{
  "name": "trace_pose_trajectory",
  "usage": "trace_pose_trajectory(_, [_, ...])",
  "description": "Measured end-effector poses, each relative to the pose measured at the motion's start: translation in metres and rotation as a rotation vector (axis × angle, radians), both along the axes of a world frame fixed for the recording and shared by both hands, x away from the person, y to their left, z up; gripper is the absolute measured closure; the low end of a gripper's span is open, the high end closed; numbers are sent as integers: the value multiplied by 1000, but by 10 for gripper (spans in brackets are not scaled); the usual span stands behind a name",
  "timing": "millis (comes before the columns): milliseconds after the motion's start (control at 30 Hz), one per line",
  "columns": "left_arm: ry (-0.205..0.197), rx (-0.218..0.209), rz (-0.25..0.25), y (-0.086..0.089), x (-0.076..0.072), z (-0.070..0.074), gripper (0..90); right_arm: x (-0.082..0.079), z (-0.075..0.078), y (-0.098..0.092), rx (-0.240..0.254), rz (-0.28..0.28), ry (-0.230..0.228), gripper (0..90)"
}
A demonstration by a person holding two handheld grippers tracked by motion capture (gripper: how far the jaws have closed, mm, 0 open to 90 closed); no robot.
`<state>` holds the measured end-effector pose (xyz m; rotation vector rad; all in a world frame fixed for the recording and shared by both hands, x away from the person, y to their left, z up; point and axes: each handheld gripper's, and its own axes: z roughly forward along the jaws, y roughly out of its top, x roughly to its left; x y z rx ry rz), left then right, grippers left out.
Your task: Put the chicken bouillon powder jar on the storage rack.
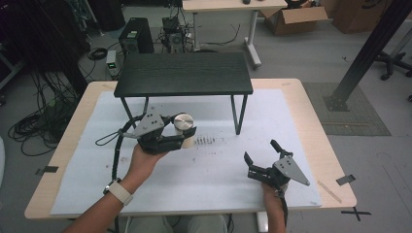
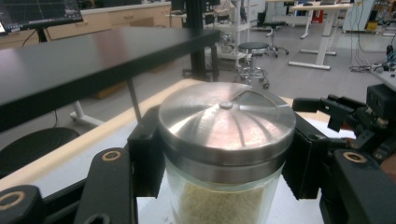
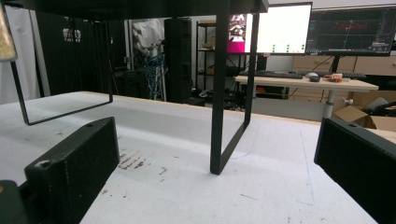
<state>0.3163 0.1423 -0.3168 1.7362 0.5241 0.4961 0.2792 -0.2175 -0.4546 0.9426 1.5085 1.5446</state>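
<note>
Glass shaker jar (image 2: 224, 186), steel lid, pale granules inside: clamped upright by its neck in the left hand-held gripper (image 1: 167, 136), clear of the white surface (image 1: 204, 179), before the black shelf (image 1: 183, 74), probably so nothing spills. Right hand-held gripper (image 1: 262, 158): wide open, empty, low.

Glass jar (image 2: 219, 198) with glossy brushed-metal lid (image 2: 226, 119).

no readable text — labels, signs, numbers
</note>
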Motion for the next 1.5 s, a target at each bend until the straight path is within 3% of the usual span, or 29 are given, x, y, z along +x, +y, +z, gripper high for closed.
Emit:
trace_pose_trajectory(467, [16, -22, -18, 0, 16, 27, 424, 0, 0, 0, 0, 0, -1, 0])
trace_pose_trajectory(1233, [-22, -39, -51, -13, 52, 86, 425, 0, 0, 0, 2, 0, 4, 0])
trace_pose_trajectory(1500, [-29, -36, -35, -20, 66, 102, 425, 1, 0, 0, 1, -1, 4, 0])
